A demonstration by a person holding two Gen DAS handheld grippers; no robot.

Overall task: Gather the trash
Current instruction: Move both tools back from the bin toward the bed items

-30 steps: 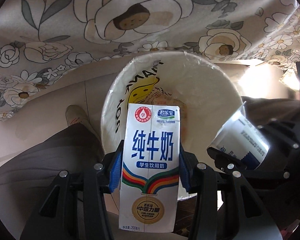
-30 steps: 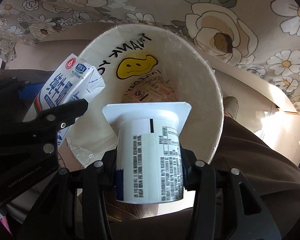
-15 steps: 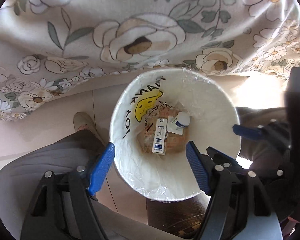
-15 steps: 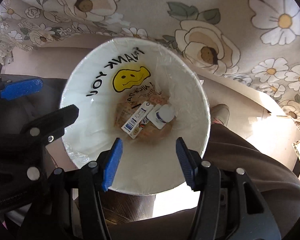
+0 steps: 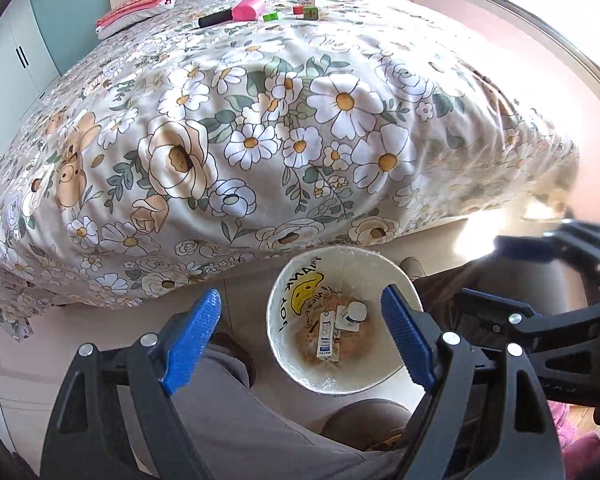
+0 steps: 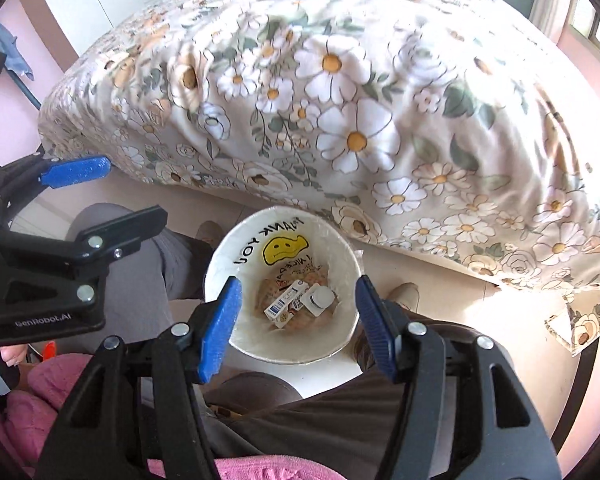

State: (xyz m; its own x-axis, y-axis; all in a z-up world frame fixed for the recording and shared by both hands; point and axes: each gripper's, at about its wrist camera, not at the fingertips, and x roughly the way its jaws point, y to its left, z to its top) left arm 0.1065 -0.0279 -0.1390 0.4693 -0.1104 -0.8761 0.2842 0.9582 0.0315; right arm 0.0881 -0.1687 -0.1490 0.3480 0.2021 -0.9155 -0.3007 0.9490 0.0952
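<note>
A white bin [image 5: 374, 272] lined with a smiley-face bag stands on the floor by the bed. In it lie a milk carton [image 5: 327, 338] and a white yogurt cup [image 5: 355, 314], on brownish wrappers. My left gripper [image 5: 300, 306] hangs high above the bin, its jaws opening with nothing between the blue pads. My right gripper [image 6: 299, 292] is also above the bin [image 6: 340, 248], jaws opening and empty; below it lie the carton [image 6: 285, 307] and the cup [image 6: 320, 299]. Each gripper shows at the edge of the other's view: right gripper [image 5: 512, 272], left gripper [image 6: 116, 196].
A bed with a floral cover [image 5: 300, 140] fills the space behind the bin. At its far end lie a pink object [image 5: 250, 9], small green and red cubes [image 5: 310, 12] and a red-and-white pillow [image 5: 136, 8]. A person's legs in grey trousers [image 5: 236, 420] flank the bin.
Both grippers let go: the milk carton and the yogurt cup dropped into the bin. Both then rose well above it and tilted up, jaws spreading wider, so the bed top came into view.
</note>
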